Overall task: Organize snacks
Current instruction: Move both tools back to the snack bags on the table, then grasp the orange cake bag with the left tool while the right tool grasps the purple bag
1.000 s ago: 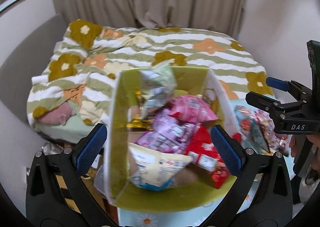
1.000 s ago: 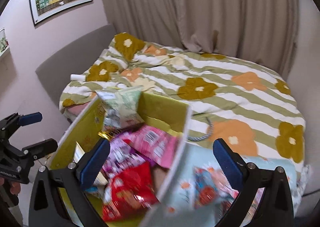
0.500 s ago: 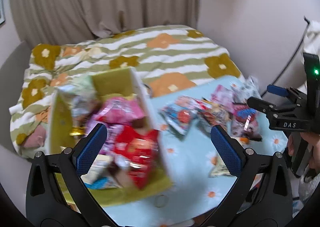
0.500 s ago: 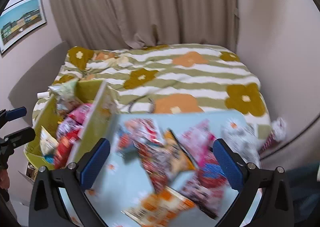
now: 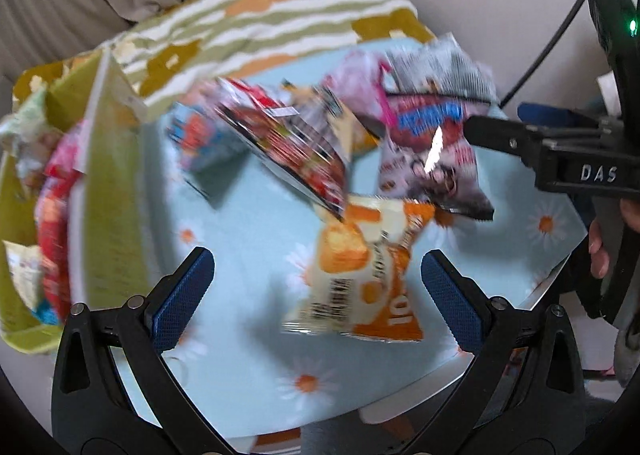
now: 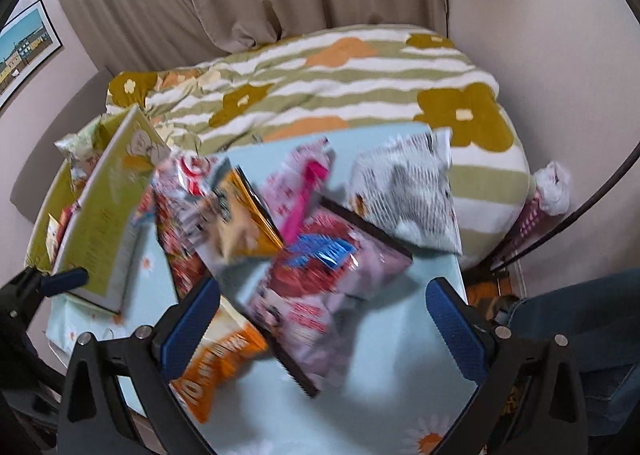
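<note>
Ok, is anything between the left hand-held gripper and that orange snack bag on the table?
Nothing visible. The left hand-held gripper is open with the orange snack bag right ahead between its fingers, on the daisy-print table. The bag's top corner is tucked under the red packet, which may shift when it is lifted.

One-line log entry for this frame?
left gripper: open, empty, over orange snack bag | right gripper: open, empty, over pink-red snack bag | green box: partly filled | table: snacks loose

You get soft, even daylight; motion blur smears the snack bags (image 5: 360, 267), and fisheye bends the edges.
</note>
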Demonstrator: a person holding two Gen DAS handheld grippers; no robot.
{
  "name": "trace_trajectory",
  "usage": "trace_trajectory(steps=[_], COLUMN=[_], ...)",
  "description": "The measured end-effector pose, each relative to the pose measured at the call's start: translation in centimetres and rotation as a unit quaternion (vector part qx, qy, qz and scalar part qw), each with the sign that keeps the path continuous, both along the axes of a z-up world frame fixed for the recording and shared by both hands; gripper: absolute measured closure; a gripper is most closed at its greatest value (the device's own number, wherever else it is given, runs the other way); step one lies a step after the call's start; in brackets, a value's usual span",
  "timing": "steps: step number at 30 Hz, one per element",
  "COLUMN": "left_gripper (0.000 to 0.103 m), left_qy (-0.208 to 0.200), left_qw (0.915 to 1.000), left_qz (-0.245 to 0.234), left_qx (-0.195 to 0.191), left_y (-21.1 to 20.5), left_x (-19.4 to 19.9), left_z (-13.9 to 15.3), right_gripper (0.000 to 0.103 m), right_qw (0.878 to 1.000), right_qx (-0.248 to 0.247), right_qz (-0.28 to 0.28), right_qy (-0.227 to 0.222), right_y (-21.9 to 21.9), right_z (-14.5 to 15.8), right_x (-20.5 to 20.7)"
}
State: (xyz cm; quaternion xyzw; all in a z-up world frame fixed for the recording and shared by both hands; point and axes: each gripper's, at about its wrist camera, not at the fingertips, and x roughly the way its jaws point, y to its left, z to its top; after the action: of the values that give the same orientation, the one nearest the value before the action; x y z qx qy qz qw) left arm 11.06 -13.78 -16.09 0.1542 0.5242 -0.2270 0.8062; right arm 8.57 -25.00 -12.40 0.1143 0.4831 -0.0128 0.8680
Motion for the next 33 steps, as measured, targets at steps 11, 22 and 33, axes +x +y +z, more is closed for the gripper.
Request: trace_trajectory(steps=[11, 22, 33], left_gripper=[0.0, 0.02, 0.032], left_qy=[0.028, 0.05, 0.053], left_qw=[0.9992, 0.9979, 0.9981], left_qz=[-0.007, -0.009, 0.008], left_qx=[0.03, 0.04, 0.029], left_y=[-3.7, -4.4, -2.7], left_x=[0.3, -1.0, -1.7], left_z=[-4.7, -7.6, -6.6], right_gripper=[0.0, 0.0, 0.0], right_qw=[0.999, 0.998, 0.996], right_qx=[0.032, 0.058, 0.079], right_qz=[0.01, -0.002, 0.004], right_qy=[0.031, 0.039, 0.035], right_y=[-1.8, -2.7, -2.2], right_z=[-3.0, -4.6, -5.3], right_x=[0.6, 0.8, 1.6])
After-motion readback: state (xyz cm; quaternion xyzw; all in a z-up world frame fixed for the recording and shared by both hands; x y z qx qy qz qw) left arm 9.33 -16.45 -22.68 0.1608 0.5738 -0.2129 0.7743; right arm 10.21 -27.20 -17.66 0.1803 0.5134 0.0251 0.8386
